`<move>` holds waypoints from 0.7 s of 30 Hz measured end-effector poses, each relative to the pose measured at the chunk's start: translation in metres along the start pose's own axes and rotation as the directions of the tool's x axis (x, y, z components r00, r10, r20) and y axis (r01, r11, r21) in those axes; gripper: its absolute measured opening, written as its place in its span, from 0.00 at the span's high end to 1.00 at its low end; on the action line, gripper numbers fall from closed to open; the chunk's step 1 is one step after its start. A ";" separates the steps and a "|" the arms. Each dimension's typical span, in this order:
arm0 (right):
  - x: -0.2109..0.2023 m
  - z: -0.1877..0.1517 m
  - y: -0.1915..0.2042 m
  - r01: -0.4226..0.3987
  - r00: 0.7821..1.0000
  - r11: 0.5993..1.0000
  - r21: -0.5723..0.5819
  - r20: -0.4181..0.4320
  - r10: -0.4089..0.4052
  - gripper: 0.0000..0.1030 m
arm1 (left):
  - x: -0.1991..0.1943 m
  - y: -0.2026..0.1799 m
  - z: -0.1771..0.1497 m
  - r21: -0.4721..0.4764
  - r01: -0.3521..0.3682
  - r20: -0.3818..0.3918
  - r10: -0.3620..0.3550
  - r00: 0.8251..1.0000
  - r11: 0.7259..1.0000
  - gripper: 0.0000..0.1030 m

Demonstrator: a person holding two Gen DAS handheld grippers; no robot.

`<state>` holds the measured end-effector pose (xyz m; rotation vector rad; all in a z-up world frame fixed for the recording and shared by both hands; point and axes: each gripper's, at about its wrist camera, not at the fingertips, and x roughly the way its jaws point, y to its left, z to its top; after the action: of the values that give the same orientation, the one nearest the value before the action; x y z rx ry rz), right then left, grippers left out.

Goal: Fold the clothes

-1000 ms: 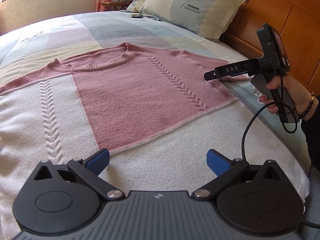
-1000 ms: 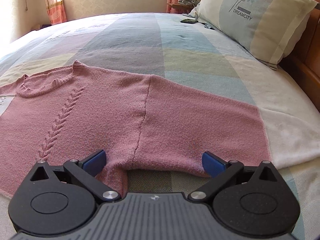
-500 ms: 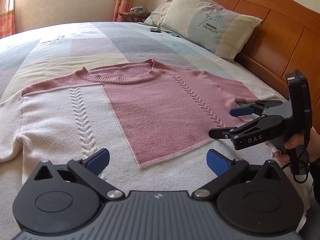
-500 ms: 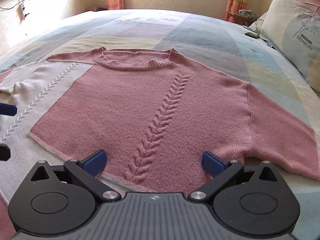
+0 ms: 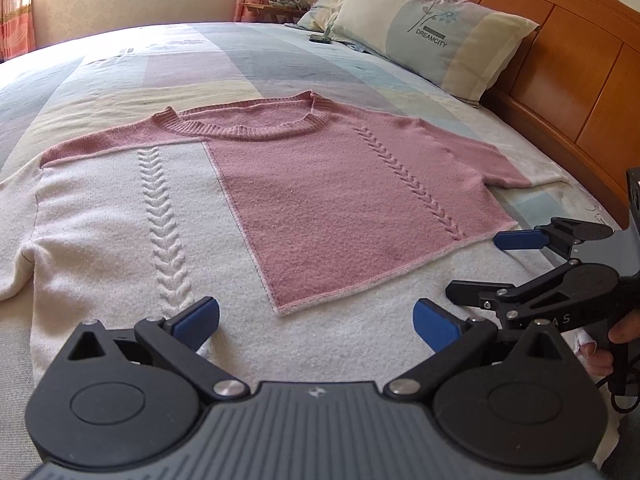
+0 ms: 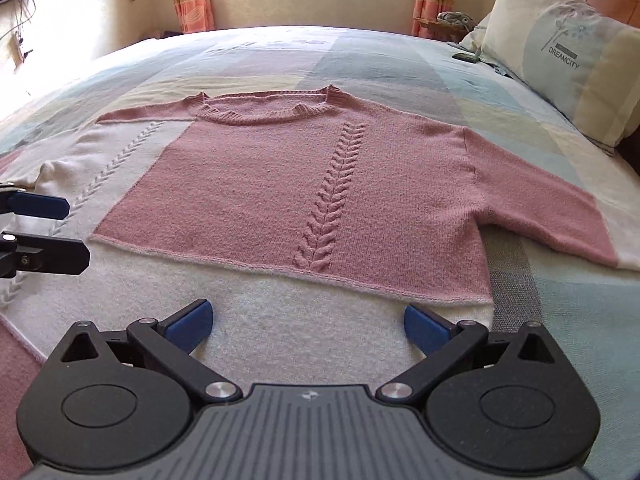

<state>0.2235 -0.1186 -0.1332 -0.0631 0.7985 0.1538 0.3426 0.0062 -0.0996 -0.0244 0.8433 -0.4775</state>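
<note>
Your pink-and-white sweater (image 6: pixel 304 184) lies flat on the bed (image 6: pixel 360 56), nothing folded; left gripper (image 5: pixel 316 320) and right gripper (image 6: pixel 308 322) hover empty, jaws wide open

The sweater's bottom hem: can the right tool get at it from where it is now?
Probably yes. The right tool is open above the white hem band of the sweater, and nothing lies between them.

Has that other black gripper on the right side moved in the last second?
Yes. In the left wrist view the right gripper was up beside the headboard; now it sits lower and nearer, over the sweater hem, away from the headboard.
</note>
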 end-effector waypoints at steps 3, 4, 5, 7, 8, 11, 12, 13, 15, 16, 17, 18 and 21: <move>0.004 0.003 -0.004 -0.017 1.000 1.000 0.025 -0.021 0.018 0.00 | 0.000 0.000 -0.004 -0.020 0.007 -0.027 -0.008 1.000 1.000 0.01; 0.005 0.004 -0.005 -0.023 0.999 1.000 0.021 -0.025 0.023 0.00 | -0.002 -0.002 -0.005 -0.018 0.006 -0.041 -0.007 0.999 1.000 0.01; 0.006 0.004 -0.005 -0.025 0.999 1.000 0.017 -0.027 0.026 0.00 | -0.005 -0.004 -0.007 -0.015 0.010 -0.049 -0.010 0.999 1.000 0.01; 0.006 0.004 -0.005 -0.028 0.999 1.000 0.009 -0.029 0.028 0.00 | -0.012 -0.007 -0.013 -0.009 0.026 -0.062 -0.026 0.998 1.000 0.01; 0.006 0.003 -0.005 -0.028 0.999 1.000 0.006 -0.027 0.029 0.00 | -0.015 -0.009 -0.016 -0.005 0.034 -0.068 -0.035 0.997 0.999 0.01; 0.006 0.004 -0.004 -0.025 0.999 1.000 0.002 -0.028 0.025 0.00 | -0.022 -0.012 -0.024 0.017 0.040 -0.077 -0.039 0.996 0.999 0.01; 0.006 0.004 -0.004 -0.023 0.999 1.000 0.001 -0.028 0.023 0.00 | -0.024 -0.013 -0.026 0.026 0.037 -0.076 -0.035 0.996 0.999 0.01; 0.006 0.004 -0.004 -0.022 0.999 1.000 0.001 -0.029 0.022 0.00 | -0.025 -0.013 -0.027 0.032 0.035 -0.075 -0.033 0.997 0.999 0.01; 0.006 0.004 -0.004 -0.020 0.999 1.000 0.000 -0.027 0.020 0.00 | -0.025 -0.009 -0.028 0.014 0.040 -0.069 -0.039 0.997 0.999 0.01; 0.005 0.004 -0.003 -0.019 1.000 1.000 0.000 -0.025 0.019 0.00 | -0.026 -0.008 -0.028 0.004 0.044 -0.063 -0.044 0.997 0.999 0.01; 0.005 0.003 -0.003 -0.018 1.000 1.000 -0.001 -0.024 0.018 0.00 | -0.026 -0.006 -0.028 -0.006 0.049 -0.058 -0.049 0.997 0.999 0.01; 0.005 0.003 -0.003 -0.017 1.000 1.000 -0.001 -0.023 0.017 0.00 | -0.026 -0.004 -0.029 -0.015 0.053 -0.053 -0.054 0.997 0.998 0.01; 0.005 0.003 -0.003 -0.018 1.000 1.000 -0.001 -0.024 0.018 0.00 | -0.029 -0.005 -0.035 0.000 0.054 -0.031 -0.054 0.998 0.999 0.01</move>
<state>0.2298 -0.1210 -0.1347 -0.0589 0.8228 0.1705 0.2994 0.0196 -0.1014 -0.0391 0.8745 -0.5300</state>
